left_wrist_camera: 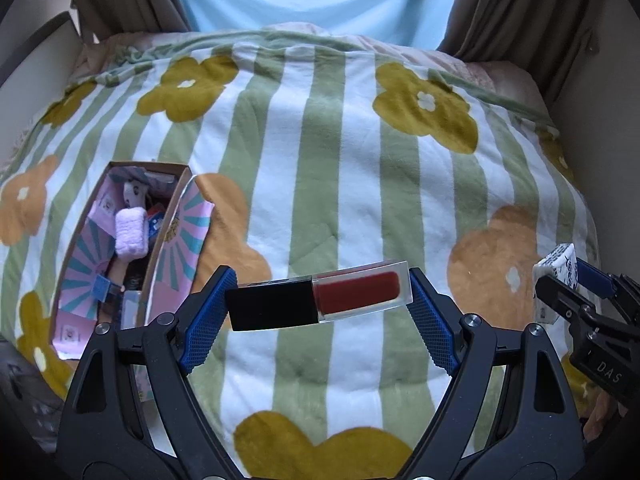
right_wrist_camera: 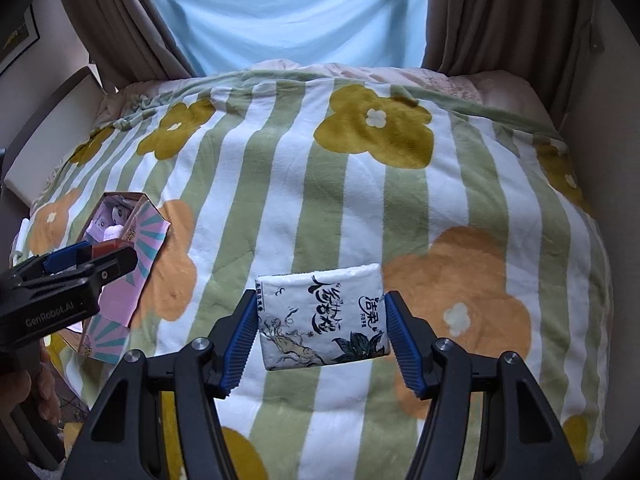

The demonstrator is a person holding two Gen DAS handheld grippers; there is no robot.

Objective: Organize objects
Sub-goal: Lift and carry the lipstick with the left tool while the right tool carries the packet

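L tongs clamped on lip gloss tube, held crosswise above striped blanket, box to its left. R tongs gripping tissue pack over blanket.

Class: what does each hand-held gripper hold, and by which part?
Left hand-held gripper: lip gloss tube, clamped end to end. Right hand-held gripper: tissue pack, by its short sides.
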